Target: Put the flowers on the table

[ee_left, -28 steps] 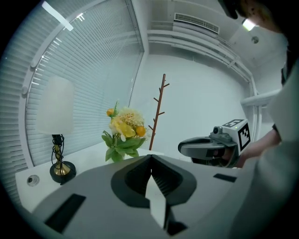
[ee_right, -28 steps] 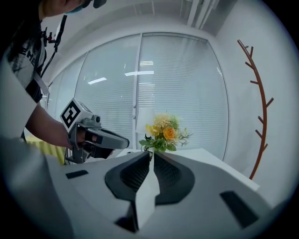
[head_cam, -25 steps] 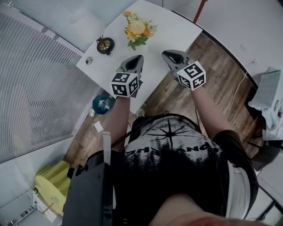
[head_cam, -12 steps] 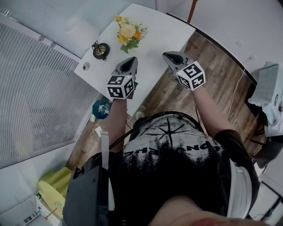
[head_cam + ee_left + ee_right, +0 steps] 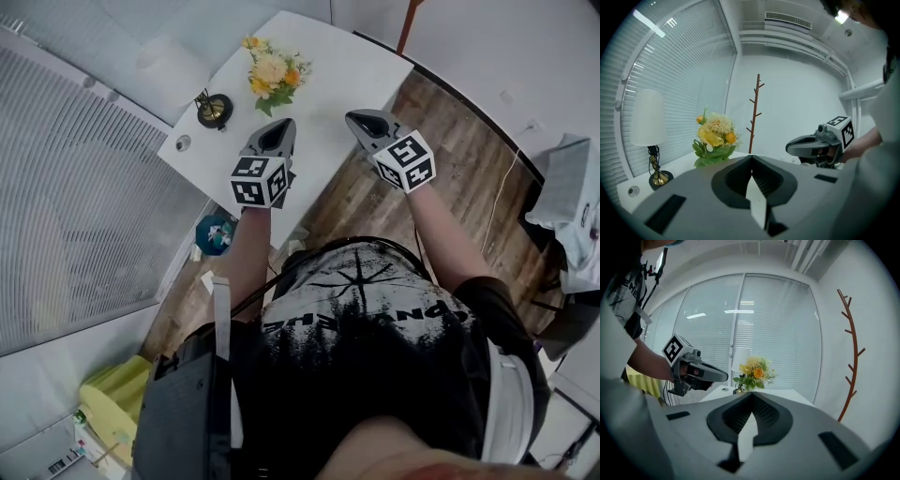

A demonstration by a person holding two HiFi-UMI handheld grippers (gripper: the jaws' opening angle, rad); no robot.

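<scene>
Found flowers (image 5: 272,71) standing on bench (image 5: 361,70) toward its far edge, beside lamp (image 5: 214,107); noted left gripper (image 5: 279,131) and right gripper (image 5: 361,120) at near edge, jaws clenched on nothing, well apart from flowers; judged placement done, nothing evident left but withdrawal.

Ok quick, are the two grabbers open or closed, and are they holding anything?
Left gripper: closed, holding nothing.
Right gripper: closed, holding nothing.
</scene>
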